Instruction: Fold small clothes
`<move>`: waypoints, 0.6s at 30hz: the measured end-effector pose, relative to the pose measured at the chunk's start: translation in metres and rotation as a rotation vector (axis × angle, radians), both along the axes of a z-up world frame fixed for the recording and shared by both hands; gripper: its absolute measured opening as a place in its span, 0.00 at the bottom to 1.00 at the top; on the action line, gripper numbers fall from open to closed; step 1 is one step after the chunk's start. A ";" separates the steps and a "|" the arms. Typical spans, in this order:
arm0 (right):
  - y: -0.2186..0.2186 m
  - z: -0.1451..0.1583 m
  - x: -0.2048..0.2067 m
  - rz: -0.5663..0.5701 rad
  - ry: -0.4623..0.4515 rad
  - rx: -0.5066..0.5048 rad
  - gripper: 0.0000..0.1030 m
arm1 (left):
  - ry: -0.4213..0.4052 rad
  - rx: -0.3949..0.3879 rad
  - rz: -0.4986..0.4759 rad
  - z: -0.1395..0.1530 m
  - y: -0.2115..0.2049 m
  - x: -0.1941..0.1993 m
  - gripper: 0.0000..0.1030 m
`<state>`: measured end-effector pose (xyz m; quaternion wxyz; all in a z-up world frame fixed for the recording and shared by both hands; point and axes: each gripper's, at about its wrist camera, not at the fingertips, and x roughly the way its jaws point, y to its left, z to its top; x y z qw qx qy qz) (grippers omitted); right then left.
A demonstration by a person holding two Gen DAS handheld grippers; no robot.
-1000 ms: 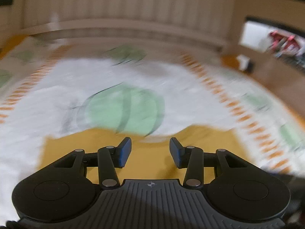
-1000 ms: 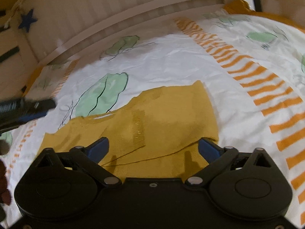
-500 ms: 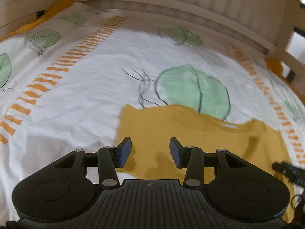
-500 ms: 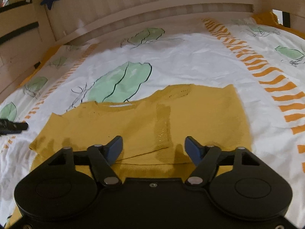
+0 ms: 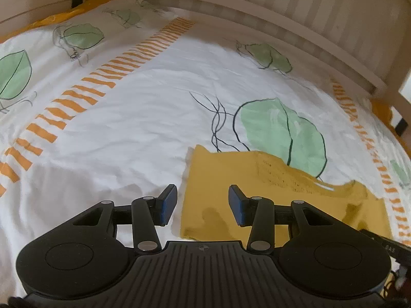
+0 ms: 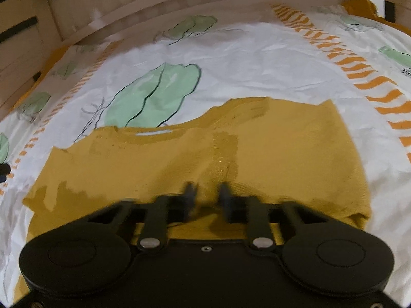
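- The right tool [image 6: 206,191] sits low over the near part of the yellow knit garment [image 6: 282,154]. Its jaws have just been closing and now stand nearly together. They are blurred, and a ridge of the knit seems to rise between them, so I judge them pinched on a fold of the cloth near its lower hem, though the pads' contact cannot be made out sharply.
- The left tool [image 5: 203,202] hangs with its jaws apart and nothing between its blue pads [image 5: 168,204]. The garment's near left corner lies just under and ahead of the gap, with the right pad over the cloth and the left pad over bare sheet.
- The garment lies spread flat on the bed, on a white sheet [image 5: 128,128] printed with green leaves and orange dashes. It looks already doubled in part: a raised strip runs up its middle, and its neckline with a white label [image 6: 154,133] lies at the far edge.
- By its look it is soft, light and limp. It will sag and drag rather than hold shape, so it is best taken at an edge or corner, with both layers pinched together.
- Farthest off, the wooden slatted bed rail [image 5: 282,7] curves behind the sheet.
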<state>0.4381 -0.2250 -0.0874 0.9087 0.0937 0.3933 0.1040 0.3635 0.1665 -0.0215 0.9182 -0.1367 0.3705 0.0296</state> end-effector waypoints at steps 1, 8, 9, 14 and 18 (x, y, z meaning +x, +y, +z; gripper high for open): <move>0.002 0.002 0.000 0.009 -0.003 -0.004 0.15 | -0.001 -0.001 0.004 0.000 0.001 0.000 0.41; -0.003 0.054 -0.012 0.049 -0.147 -0.053 0.14 | -0.004 0.008 0.003 -0.001 -0.001 0.001 0.41; -0.009 0.060 -0.013 0.040 -0.163 -0.066 0.14 | -0.004 0.009 0.000 -0.001 -0.002 0.001 0.41; -0.040 0.066 -0.010 -0.047 -0.186 -0.161 0.14 | 0.006 0.018 -0.021 -0.006 -0.009 0.004 0.41; -0.063 0.047 -0.004 -0.080 -0.102 -0.141 0.14 | 0.015 0.045 -0.055 -0.016 -0.021 0.009 0.41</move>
